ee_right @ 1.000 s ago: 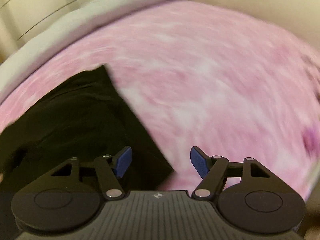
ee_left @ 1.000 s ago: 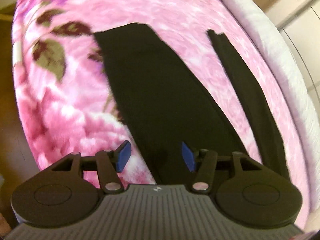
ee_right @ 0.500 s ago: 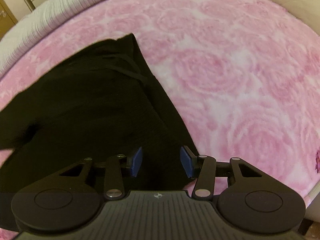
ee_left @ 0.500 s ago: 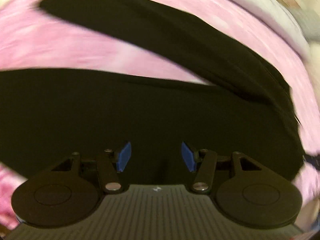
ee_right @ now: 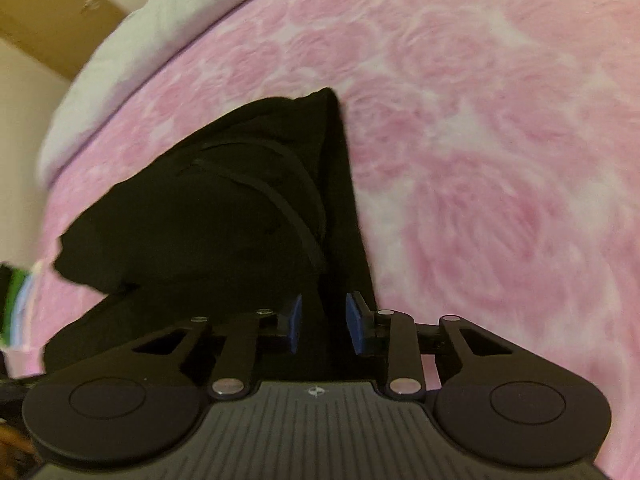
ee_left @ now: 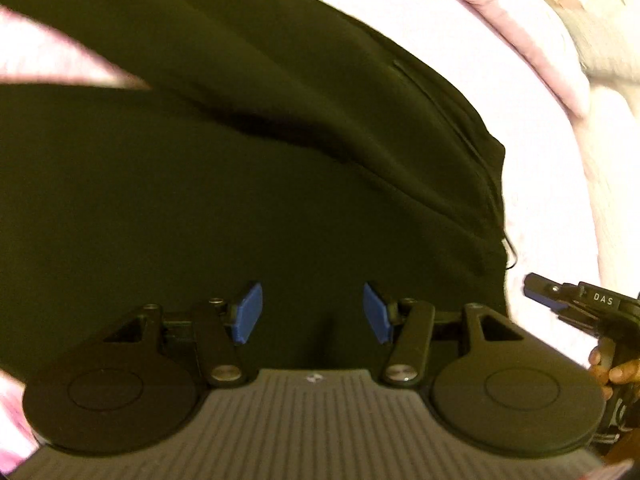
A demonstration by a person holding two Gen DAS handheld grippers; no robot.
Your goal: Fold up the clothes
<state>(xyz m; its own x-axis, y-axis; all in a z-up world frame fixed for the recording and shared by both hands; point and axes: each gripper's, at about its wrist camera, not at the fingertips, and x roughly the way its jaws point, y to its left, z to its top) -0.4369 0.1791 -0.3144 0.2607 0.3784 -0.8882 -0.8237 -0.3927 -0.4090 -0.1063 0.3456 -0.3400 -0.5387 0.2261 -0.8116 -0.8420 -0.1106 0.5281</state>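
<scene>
Pink rose-patterned bedding (ee_right: 500, 128) carries our black trousers (ee_right: 224, 208), spread flat with a drawstring showing. Our left gripper (ee_left: 312, 312) hovers above the dark cloth, jaws wide apart. Our right gripper (ee_right: 320, 326) has its jaws narrowed around the waistband edge; whether they pinch it we cannot tell.

The black garment (ee_right: 224, 208) is matt, soft cloth with a fine knit. Under it the pink rose-patterned blanket (ee_right: 500, 128) looks plush and fuzzy. Both grippers are matt black plastic with blue rubbery pads (ee_left: 249, 312) and shiny metal pivot pins (ee_right: 405, 385).
</scene>
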